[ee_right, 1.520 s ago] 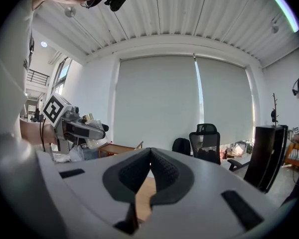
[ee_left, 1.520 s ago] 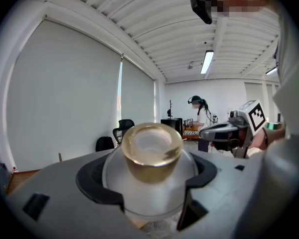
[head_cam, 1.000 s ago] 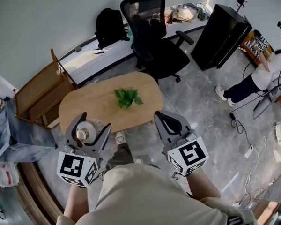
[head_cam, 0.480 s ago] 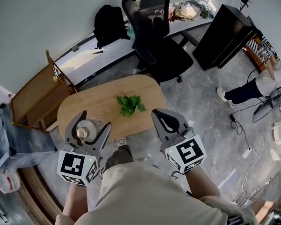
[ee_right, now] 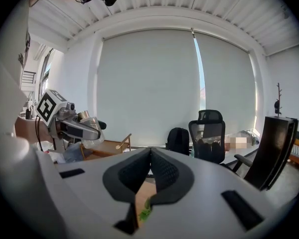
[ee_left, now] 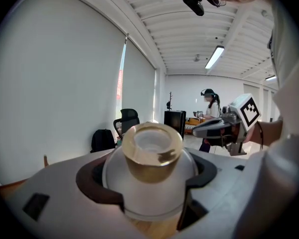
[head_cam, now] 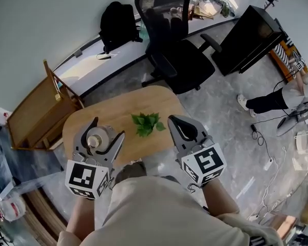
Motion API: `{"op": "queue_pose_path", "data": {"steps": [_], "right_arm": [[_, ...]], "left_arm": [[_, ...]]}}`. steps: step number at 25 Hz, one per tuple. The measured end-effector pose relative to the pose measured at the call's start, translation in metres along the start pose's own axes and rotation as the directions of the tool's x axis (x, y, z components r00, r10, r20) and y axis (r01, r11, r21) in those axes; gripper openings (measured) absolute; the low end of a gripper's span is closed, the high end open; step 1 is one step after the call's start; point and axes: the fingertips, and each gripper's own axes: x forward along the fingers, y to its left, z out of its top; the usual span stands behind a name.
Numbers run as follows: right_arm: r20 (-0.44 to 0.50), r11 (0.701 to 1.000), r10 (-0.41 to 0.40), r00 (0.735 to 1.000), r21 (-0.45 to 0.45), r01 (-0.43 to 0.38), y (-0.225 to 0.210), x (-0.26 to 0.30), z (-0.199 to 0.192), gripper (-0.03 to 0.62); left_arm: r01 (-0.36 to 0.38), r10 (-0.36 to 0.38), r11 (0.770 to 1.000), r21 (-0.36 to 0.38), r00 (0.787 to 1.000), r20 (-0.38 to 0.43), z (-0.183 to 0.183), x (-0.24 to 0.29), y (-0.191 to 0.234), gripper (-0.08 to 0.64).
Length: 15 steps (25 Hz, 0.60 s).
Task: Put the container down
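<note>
My left gripper is shut on the container, a frosted rounded jar with a gold lid. It holds the jar upright over the near left part of the oval wooden table. In the left gripper view the container fills the space between the jaws, which press on both its sides. My right gripper is shut with nothing in it, at the table's near right edge. The right gripper view shows its jaws closed together. A sprig of green leaves lies on the table between the two grippers.
A black office chair stands just beyond the table. A wooden piece of furniture sits to the left. Behind are a long white desk, a black backpack and a black cabinet. A person stands at the far right.
Both grippers have moved a little forward, so the left one with the container now hangs over the table instead of at its near edge. Neither gripper changed its grip.
</note>
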Motion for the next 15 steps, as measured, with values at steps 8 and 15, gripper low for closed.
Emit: {"op": "queue_pose_path", "data": {"steps": [8, 15], "right_arm": [[-0.039, 0.999, -0.042, 0.998, 0.005, 0.042, -0.018, 0.067, 0.013, -0.005], [-0.036, 0.998, -0.061, 0.998, 0.030, 0.062, -0.031, 0.093, 0.018, -0.005]], "left_arm": [[0.040, -0.040, 0.999, -0.012, 0.999, -0.023, 0.004, 0.043, 0.053, 0.337], [0.055, -0.055, 0.998, -0.005, 0.998, -0.031, 0.004, 0.067, 0.074, 0.337]]}}
